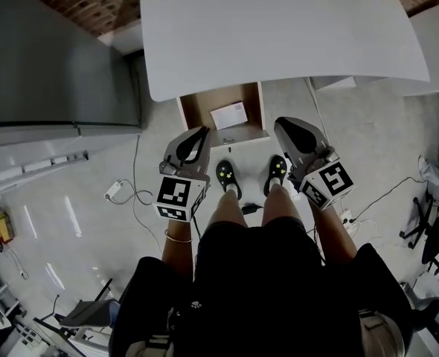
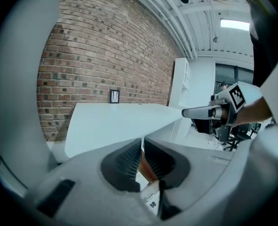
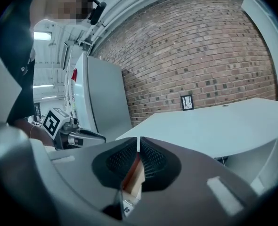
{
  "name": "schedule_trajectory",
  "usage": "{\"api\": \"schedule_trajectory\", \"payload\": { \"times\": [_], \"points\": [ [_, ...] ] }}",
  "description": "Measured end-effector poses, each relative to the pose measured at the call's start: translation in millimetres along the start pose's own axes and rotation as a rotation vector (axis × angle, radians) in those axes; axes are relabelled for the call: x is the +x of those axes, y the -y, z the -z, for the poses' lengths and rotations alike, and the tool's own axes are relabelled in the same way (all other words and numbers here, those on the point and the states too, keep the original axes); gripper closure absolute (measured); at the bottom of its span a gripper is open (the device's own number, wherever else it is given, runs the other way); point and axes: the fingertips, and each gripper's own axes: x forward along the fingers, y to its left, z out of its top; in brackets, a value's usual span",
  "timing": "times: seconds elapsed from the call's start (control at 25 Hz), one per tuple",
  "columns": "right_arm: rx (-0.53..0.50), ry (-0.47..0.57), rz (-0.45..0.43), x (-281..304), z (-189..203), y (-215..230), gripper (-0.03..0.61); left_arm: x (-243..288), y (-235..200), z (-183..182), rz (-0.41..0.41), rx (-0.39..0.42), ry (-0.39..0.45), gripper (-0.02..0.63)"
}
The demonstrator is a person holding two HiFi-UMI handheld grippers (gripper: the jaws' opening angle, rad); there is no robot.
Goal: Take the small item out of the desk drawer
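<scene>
Under the white desk top (image 1: 279,28) a wooden drawer (image 1: 193,110) stands pulled out. A small white item (image 1: 229,114) lies flat inside it. My left gripper (image 1: 202,131) hovers just in front of the drawer's left front corner, and my right gripper (image 1: 281,123) is off its right front corner. Neither touches the drawer or the item. In the left gripper view the left gripper (image 2: 143,154) shows a thin gap between its ribbed pads, with nothing in it. The right gripper (image 3: 139,157) shows the same thin gap, also with nothing in it.
A tall grey cabinet (image 1: 56,50) stands left of the desk. A power strip with cable (image 1: 115,190) lies on the floor at the left. The person's shoes (image 1: 227,175) are just in front of the drawer. A chair base (image 1: 420,233) and cables are at the right.
</scene>
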Motion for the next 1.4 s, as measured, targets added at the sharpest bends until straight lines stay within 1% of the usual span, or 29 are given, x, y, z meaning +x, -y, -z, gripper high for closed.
{"api": "schedule_trajectory", "payload": {
  "times": [0.16, 0.24, 0.32, 0.84, 1.04, 1.16, 1.28, 1.4],
  "points": [
    [0.008, -0.021, 0.016, 16.1, 18.5, 9.1, 0.552, 16.7, -7.4, 22.9, 0.021, 0.006, -0.034, 0.594],
    [0.007, -0.037, 0.018, 24.7, 30.1, 13.2, 0.551, 24.8, -11.5, 30.2, 0.023, 0.011, -0.035, 0.592],
    [0.004, -0.047, 0.014, 34.0, 41.8, 15.3, 0.551, 31.8, -16.5, 38.9, 0.02, 0.008, -0.039, 0.591],
    [-0.013, -0.122, -0.032, 65.9, 114.1, 27.0, 0.549, 86.5, -35.7, 122.8, 0.011, 0.015, -0.163, 0.571],
    [0.003, -0.131, -0.039, 72.7, 131.9, 32.2, 0.548, 110.5, -44.6, 148.8, 0.012, 0.015, -0.209, 0.566],
    [0.017, -0.131, -0.052, 79.3, 138.8, 33.3, 0.534, 127.4, -51.6, 165.1, 0.007, 0.017, -0.246, 0.554],
    [0.033, -0.133, -0.06, 84.2, 145.5, 36.7, 0.532, 143.7, -56.6, 178.7, 0.002, 0.036, -0.277, 0.552],
    [0.048, -0.137, -0.062, 87.7, 152.6, 41.0, 0.528, 155.3, -59.6, 191.1, 0.013, 0.05, -0.309, 0.551]
  ]
}}
